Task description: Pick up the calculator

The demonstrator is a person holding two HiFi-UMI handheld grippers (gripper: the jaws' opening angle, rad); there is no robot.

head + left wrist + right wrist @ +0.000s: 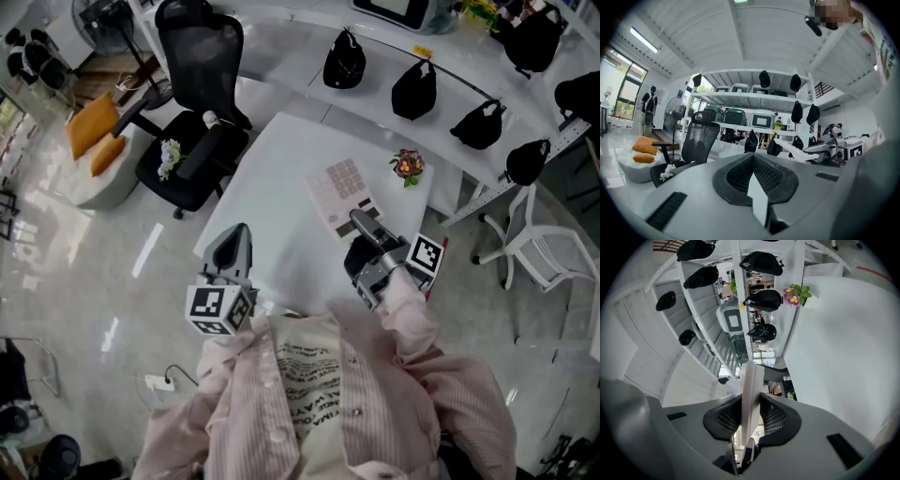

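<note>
The calculator (339, 190), a flat pale slab with rows of pinkish keys, is lifted off the white table (272, 197) in the head view. My right gripper (362, 219) is shut on its near end. In the right gripper view the calculator (752, 380) stands edge-on, pinched between the two pads. My left gripper (234, 236) hovers over the table's near left corner with its jaws shut and nothing in them. In the left gripper view its jaws (753, 159) meet in a line, and the calculator (799, 153) shows at the right, off the table.
A small pot of pink flowers (407, 166) stands at the table's far right corner. A black office chair (192, 141) is at the table's left side and a white chair (539, 253) to the right. Black bags (413, 89) hang along the curved white shelf beyond.
</note>
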